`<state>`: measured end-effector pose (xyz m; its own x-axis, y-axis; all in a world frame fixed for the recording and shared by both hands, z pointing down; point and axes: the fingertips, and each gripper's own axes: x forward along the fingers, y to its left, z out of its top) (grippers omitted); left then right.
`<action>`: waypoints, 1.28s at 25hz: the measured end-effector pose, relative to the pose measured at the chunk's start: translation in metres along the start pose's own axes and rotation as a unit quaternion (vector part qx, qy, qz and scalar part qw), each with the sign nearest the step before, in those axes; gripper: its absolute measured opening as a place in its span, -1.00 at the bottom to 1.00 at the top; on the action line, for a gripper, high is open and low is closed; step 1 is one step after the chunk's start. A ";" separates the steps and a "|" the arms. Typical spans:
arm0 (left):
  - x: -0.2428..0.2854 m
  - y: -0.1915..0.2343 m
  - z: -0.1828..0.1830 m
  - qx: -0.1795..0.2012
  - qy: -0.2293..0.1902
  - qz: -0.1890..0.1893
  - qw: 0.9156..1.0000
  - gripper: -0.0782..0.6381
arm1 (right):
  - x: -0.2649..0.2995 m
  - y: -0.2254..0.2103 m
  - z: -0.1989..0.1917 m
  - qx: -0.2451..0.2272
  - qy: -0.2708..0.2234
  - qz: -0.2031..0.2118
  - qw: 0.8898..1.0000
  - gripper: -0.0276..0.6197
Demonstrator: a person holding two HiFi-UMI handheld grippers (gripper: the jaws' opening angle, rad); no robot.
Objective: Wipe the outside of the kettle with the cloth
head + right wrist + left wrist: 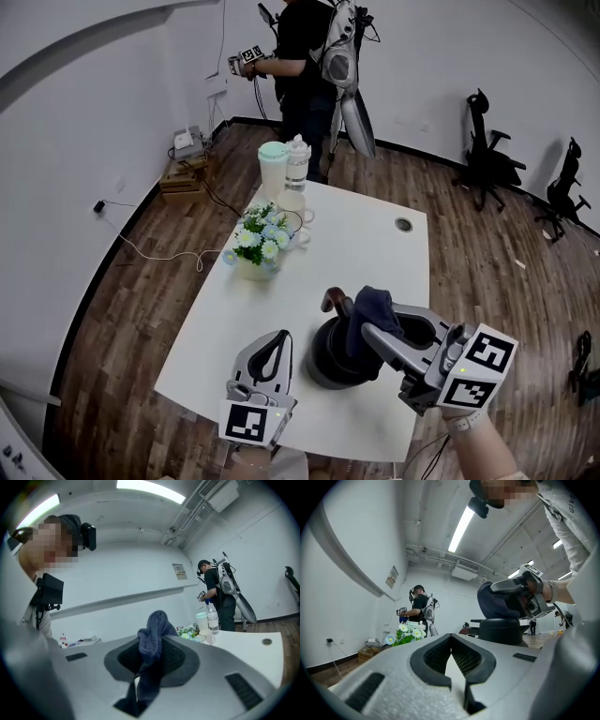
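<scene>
Over one kettle point(330, 358), one cloth point(377, 307)

A pot of white and blue flowers point(258, 246), a pale green lidded jug point(272, 159) and a clear plastic bottle point(297, 164) stand at the white rectangular table's point(361, 239) far-left corner. A person in black point(302, 66) stands beyond the table.

My left gripper point(451, 641) and right gripper point(151, 660) are pale grey with black, mesh-patterned pads, and each marker cube point(481, 367) bears black-and-white squares. The cloth point(154, 630) is dark blue with a fine knitted ribbing, and the kettle point(330, 364) is black with a reddish-brown handle point(333, 301). The table point(366, 244) is plain white over a brown wood-plank floor point(469, 244), and the flowers point(260, 239) are white and pale blue among green leaves.
</scene>
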<state>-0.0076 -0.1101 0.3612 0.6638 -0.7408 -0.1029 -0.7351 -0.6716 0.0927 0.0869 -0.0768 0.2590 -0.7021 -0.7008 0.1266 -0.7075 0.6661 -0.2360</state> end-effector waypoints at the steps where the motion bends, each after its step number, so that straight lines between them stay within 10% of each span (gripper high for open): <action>1: 0.000 0.004 -0.001 -0.001 0.001 0.002 1.000 -0.76 | 0.006 -0.004 0.003 0.000 0.002 0.002 1.000 -0.72; 19: 0.002 0.014 0.002 0.015 -0.007 0.008 1.000 -0.76 | 0.029 0.030 0.068 -0.174 -0.073 0.033 0.981 -0.72; 32: -0.050 -0.022 -0.002 -0.033 0.015 0.018 0.999 -0.76 | -0.067 0.116 -0.058 -0.172 0.034 0.070 0.982 -0.72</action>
<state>-0.0247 -0.0582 0.3668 0.6415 -0.7640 -0.0683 -0.7487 -0.6431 0.1609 0.0469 0.0619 0.2789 -0.7901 -0.5849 0.1834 -0.5805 0.8101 0.0826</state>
